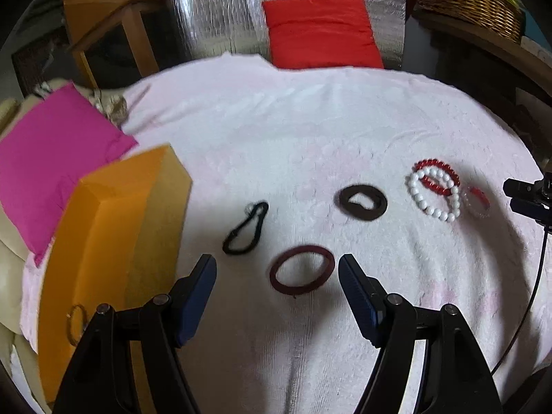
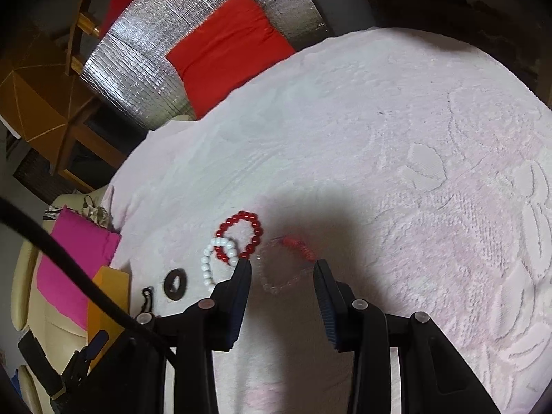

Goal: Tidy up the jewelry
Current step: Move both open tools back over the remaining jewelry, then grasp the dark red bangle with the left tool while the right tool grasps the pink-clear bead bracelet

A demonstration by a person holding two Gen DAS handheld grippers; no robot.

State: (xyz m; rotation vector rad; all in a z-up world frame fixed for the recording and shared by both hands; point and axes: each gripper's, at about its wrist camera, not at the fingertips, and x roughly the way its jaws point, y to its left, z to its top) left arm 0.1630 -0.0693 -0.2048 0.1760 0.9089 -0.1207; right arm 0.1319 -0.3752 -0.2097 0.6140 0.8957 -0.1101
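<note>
Risk: the clear bracelet [image 2: 283, 269] lies just beside the red beads [image 2: 239, 236] and white beads [image 2: 215, 262], which overlap each other; a sloppy close by the right gripper [image 2: 282, 265] could snag a neighbour or pinch the towel [image 2: 379, 138].

Right gripper tilts down over the clear bracelet, jaws partly apart, holding nothing.

Left gripper [image 1: 277, 265] tilts down over the maroon band [image 1: 302, 270], jaws wide and empty.

Orange box [image 1: 103, 227] sits at left, a thin ring [image 1: 76, 324] on it.

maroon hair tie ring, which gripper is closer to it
Left. The left gripper hangs open right over the maroon hair tie, which shows between its fingertips. The right gripper is off by the white bead bracelet.
</note>
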